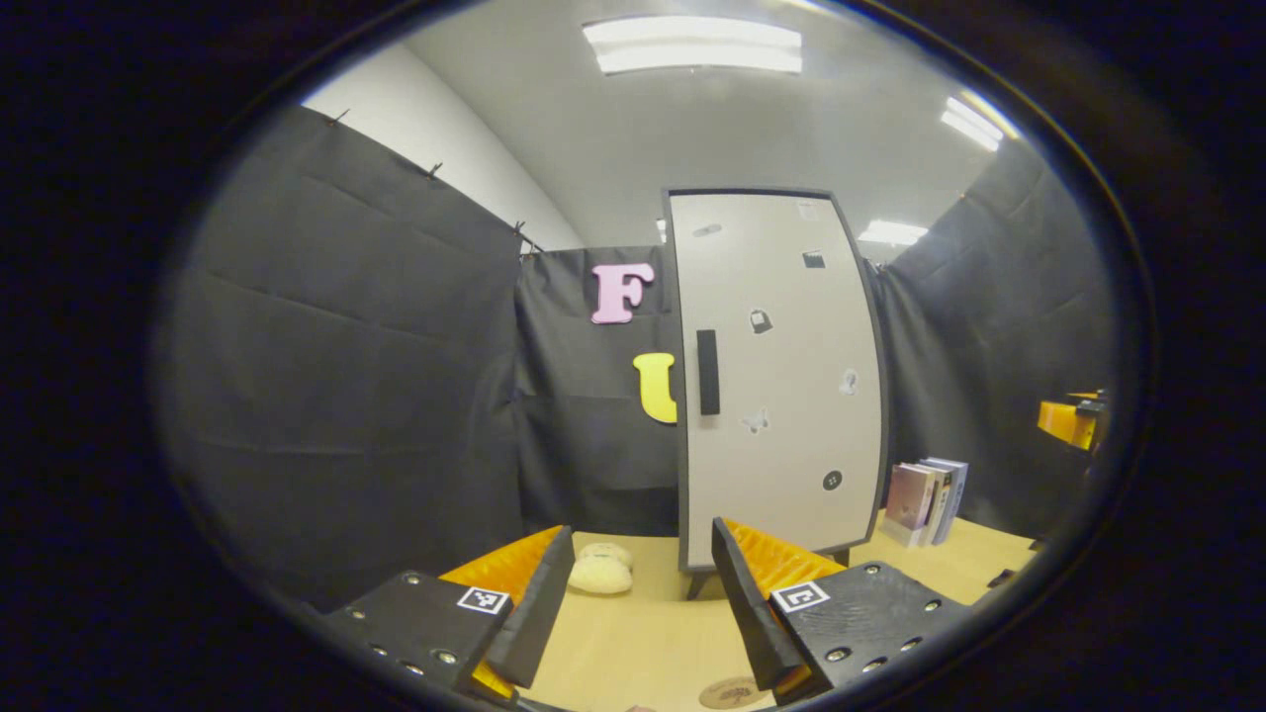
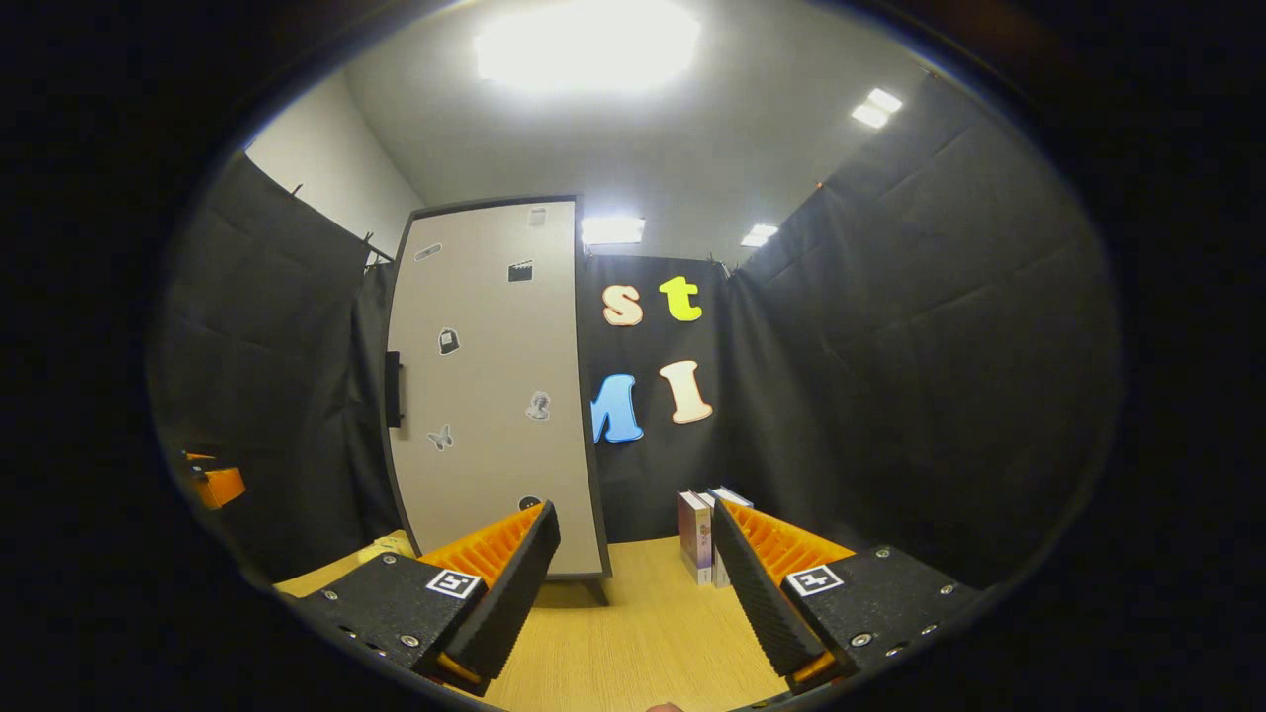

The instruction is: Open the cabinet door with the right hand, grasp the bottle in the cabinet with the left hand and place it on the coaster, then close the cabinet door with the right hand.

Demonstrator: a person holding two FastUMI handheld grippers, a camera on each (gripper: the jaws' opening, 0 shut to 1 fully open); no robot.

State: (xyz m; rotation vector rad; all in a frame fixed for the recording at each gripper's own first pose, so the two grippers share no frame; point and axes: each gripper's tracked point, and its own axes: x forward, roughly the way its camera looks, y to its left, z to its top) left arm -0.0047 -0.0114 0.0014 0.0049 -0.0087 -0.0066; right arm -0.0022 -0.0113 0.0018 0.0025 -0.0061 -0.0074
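Straight ahead of the left tool (image 1: 643, 603) stands the cabinet (image 1: 781, 396), upright, long axis vertical, door shut, dark handle (image 1: 708, 372) at its left edge. Its feet rest on the wooden tabletop (image 1: 633, 643); the coaster (image 1: 734, 692) lies just below the tool's right finger. Books (image 2: 697, 539) stand ahead of the right tool (image 2: 633, 593). Both tools gape wide, holding nothing

The left gripper (image 1: 643, 613) has two wedge-shaped fingers (image 1: 529, 603) with ribbed inner faces, each set on a flat mounting block studded with silver screws and bearing a small square black-and-white marker. The right gripper (image 2: 633, 603) has the same build: ribbed fingers (image 2: 509, 583), screws, square markers.
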